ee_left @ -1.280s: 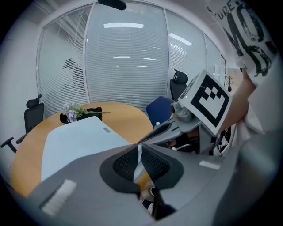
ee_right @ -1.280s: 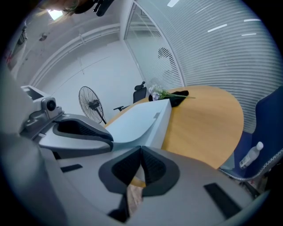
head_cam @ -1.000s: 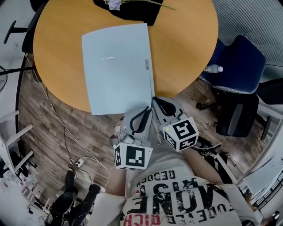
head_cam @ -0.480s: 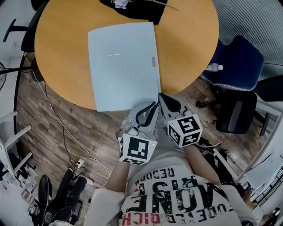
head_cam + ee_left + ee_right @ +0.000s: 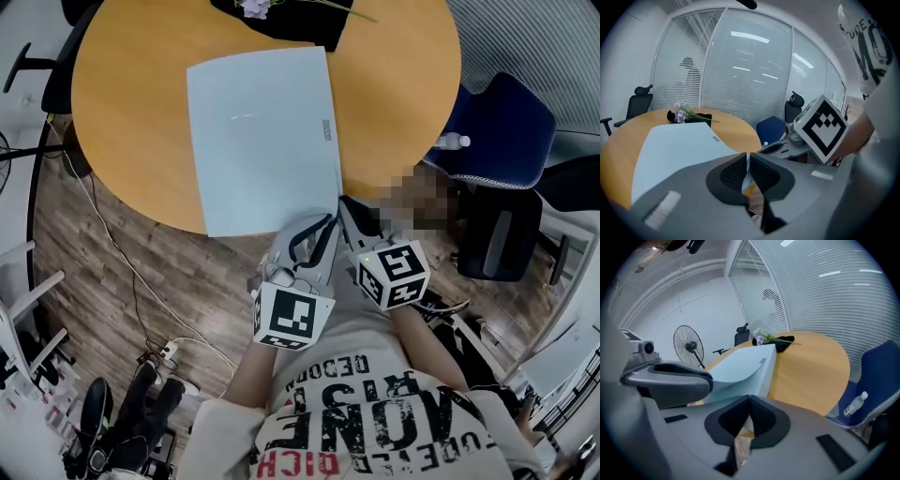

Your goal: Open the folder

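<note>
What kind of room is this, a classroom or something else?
Most likely an office meeting room: a round wooden table with a pale blue folder on it, a swivel office chair and a blue chair beside it, and a glass wall with blinds.

I count one pale folder point(image 5: 262, 131) on one round wooden table point(image 5: 131, 112). There are two grippers, left gripper point(image 5: 317, 228) and right gripper point(image 5: 349, 208), at the folder's 5 o'clock. At the table's 3 o'clock is one blue chair point(image 5: 506, 131) carrying one water bottle point(image 5: 453, 143); at 12, one flower sprig point(image 5: 246, 7). The right gripper view adds one standing fan point(image 5: 689, 348).
</note>
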Tool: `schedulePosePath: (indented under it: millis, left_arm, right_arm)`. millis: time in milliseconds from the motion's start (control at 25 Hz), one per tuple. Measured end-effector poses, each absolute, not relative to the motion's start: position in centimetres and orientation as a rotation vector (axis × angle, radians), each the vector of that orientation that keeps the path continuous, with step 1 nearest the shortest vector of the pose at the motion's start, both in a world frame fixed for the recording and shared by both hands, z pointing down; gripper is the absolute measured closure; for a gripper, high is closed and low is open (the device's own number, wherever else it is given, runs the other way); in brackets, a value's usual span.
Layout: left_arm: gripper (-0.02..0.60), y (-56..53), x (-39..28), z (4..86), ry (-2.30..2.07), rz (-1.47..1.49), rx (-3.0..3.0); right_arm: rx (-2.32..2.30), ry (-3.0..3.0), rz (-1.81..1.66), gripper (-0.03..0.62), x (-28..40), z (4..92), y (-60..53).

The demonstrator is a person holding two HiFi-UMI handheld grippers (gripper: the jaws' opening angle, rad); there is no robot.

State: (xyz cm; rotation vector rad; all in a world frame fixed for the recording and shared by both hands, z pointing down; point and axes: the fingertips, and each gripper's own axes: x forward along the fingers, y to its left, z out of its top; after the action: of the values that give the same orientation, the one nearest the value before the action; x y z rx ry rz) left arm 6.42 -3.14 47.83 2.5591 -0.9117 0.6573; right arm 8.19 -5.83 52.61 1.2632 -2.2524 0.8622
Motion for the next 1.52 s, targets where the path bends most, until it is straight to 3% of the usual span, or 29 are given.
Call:
schedulePosePath:
  millis: [1520]
  left_arm:
    - [0.552, -4.1, 5.7, 43.1, -0.986, 0.502, 2.611]
  right_arm:
    - [1.287, -2.256, 0.85, 0.582, 8.5, 52.7, -6.1]
